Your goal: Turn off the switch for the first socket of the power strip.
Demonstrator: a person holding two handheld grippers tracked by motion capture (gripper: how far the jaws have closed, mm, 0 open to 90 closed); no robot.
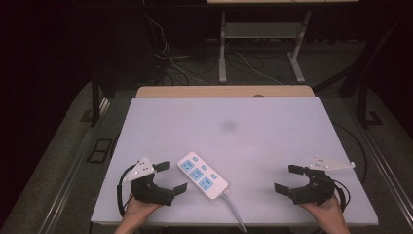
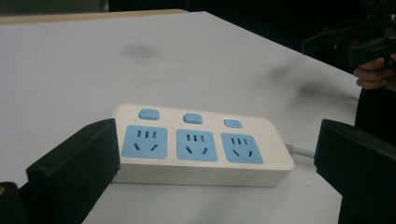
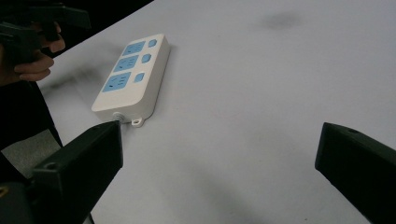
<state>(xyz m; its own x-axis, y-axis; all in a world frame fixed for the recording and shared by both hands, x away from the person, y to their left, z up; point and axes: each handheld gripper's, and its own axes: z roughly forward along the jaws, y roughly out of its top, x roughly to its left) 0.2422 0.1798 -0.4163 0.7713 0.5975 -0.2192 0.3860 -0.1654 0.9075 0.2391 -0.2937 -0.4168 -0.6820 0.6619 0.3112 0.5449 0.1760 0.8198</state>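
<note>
White three-socket power strip with blue outlets and switches [image 1: 202, 174] lying flat near the front edge of the pale desk [image 1: 272, 122], between the two grippers. Approach stage, judged: left gripper [image 1: 169, 176], fingers apart, just beside the strip; right gripper [image 1: 286, 178], fingers apart, well clear. Next: one gripper closes in to straddle the strip's body.

A white table [image 1: 272, 146] carries a white power strip [image 1: 202, 174] just right of the left gripper [image 1: 171, 176]; a faint dark smudge, perhaps a stain, lies farther off.
</note>
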